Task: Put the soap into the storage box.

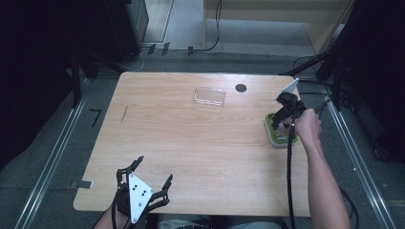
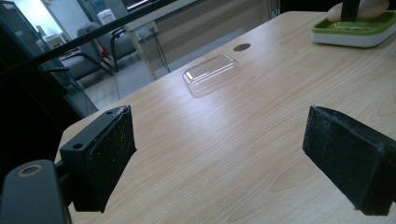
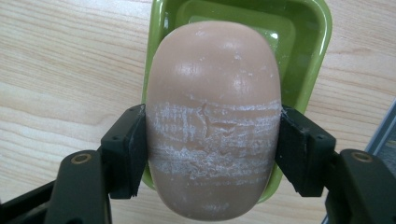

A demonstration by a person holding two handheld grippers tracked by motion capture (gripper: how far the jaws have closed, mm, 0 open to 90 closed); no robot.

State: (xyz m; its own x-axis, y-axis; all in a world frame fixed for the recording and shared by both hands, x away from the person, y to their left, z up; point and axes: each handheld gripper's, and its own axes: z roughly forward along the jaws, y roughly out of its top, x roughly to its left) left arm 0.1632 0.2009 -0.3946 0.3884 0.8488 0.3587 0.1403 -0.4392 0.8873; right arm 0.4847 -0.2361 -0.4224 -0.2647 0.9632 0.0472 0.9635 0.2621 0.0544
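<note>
A light wooden table (image 1: 191, 143) stands on a grey floor in a dim room. At its right edge sits a green-and-white rectangular soap dish (image 3: 308, 42). The right gripper (image 3: 212, 149) has its jaws closed against both sides of a pinkish-beige oval soap bar (image 3: 212, 93) above that dish. The left gripper (image 1: 143, 183) hovers near the table's front edge, jaws spread wide and holding nothing. A clear plastic rectangular lid (image 2: 211, 73) lies toward the far side.

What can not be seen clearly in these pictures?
- Soap in the right gripper: its underside faces away; it hides much of the green dish, right gripper view.
- Whether the soap rests in the dish or hangs above it.
- Dark round spot: too small, high view.
</note>
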